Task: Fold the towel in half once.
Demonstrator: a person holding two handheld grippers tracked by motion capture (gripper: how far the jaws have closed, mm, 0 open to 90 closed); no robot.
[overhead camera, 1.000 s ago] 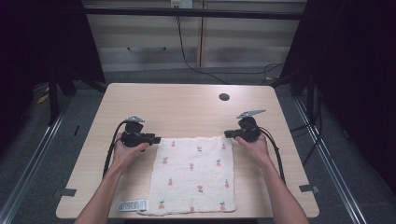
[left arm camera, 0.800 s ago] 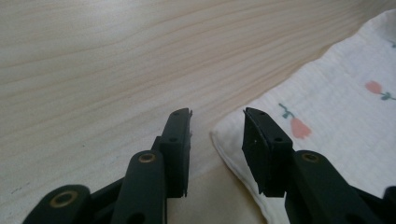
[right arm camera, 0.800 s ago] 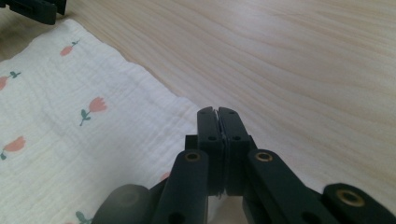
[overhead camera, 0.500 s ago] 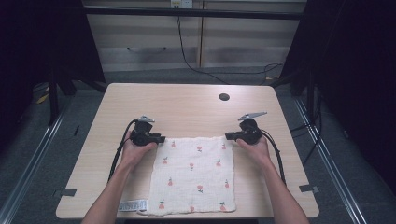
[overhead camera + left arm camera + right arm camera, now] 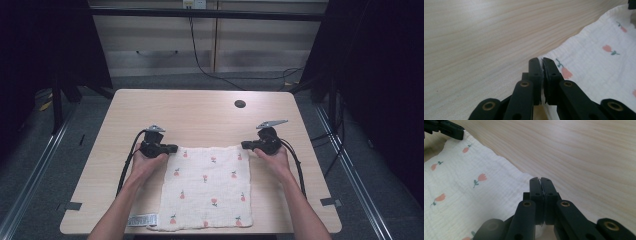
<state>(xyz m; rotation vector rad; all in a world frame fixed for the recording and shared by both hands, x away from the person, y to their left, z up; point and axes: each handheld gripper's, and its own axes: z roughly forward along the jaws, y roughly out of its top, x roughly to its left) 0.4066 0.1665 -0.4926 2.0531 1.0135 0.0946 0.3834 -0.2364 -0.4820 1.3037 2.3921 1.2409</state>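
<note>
Left gripper (image 5: pixel 172 148) jaws just closed, now pinched on the far left corner of the cloth (image 5: pixel 207 187); sliver of white fabric clamped between the pads in the left gripper view (image 5: pixel 541 71). A second ago stood apart beside that corner with jaws wider, since nudged in onto the hem. Right gripper (image 5: pixel 245 145) unchanged, clamped tight on the far right corner, thin edge of fabric between the pads in the right gripper view (image 5: pixel 541 185). Both far corners now held, so probably ready to lift and fold toward the near edge, or drag. Cloth flat on the table (image 5: pixel 200 112), white with small pink tulip print, near edge at or just over the table's front edge, far hem slightly wavy between the two grippers. White care label (image 5: pixel 144 220) sticking out at the near left corner. Round dark grommet hole (image 5: pixel 240 104) near the far edge, well apart from the cloth. Cables trailing back along both forearms, near the cloth's sides, possible snag on a fold. Otherwise nothing in the way.
</note>
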